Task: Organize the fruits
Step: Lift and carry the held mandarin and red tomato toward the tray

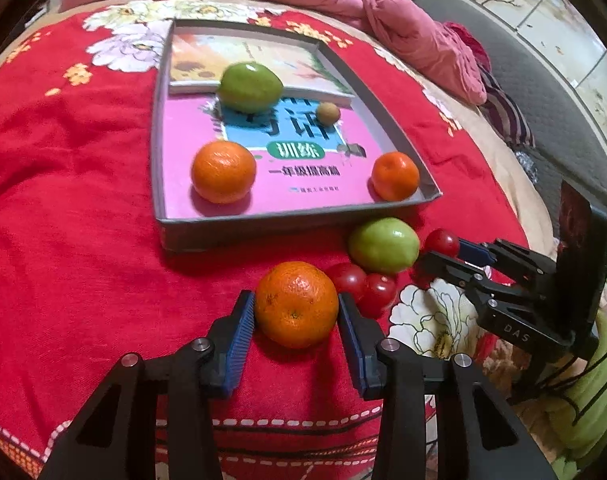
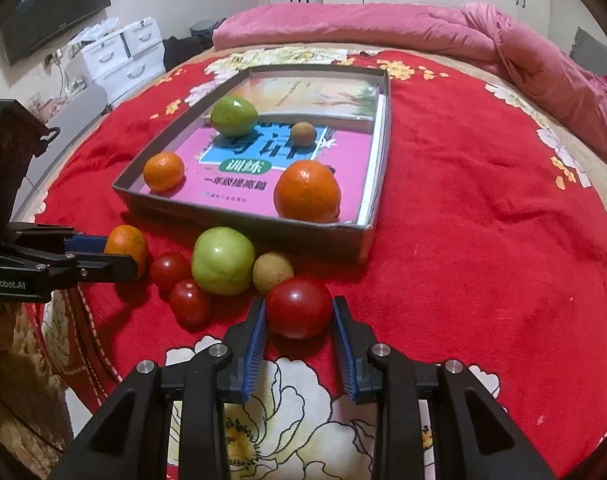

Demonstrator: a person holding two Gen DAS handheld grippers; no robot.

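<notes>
Both pads of my left gripper point(image 1: 295, 305) press on an orange point(image 1: 296, 304) resting on the red blanket; in the right wrist view this gripper point(image 2: 119, 257) and the orange point(image 2: 125, 245) are at the left. My right gripper point(image 2: 299, 309) is shut on a red tomato point(image 2: 299, 307), which also shows in the left wrist view point(image 1: 442, 242). Between the two grippers lie a green fruit point(image 2: 222, 260), two small tomatoes point(image 2: 169, 270) point(image 2: 190, 302) and a brown fruit point(image 2: 272, 273). Just beyond them the grey tray point(image 2: 239, 226) holds two oranges point(image 1: 223, 172) point(image 1: 395, 176), a green fruit point(image 1: 249, 87) and a small brown fruit point(image 1: 328, 113).
Books line the tray's floor point(image 1: 263, 192). The red floral blanket point(image 2: 483, 220) covers the bed. A pink quilt point(image 2: 383, 26) is bunched at the far edge. White drawers point(image 2: 119, 60) and a dark screen point(image 2: 55, 12) stand left of the bed.
</notes>
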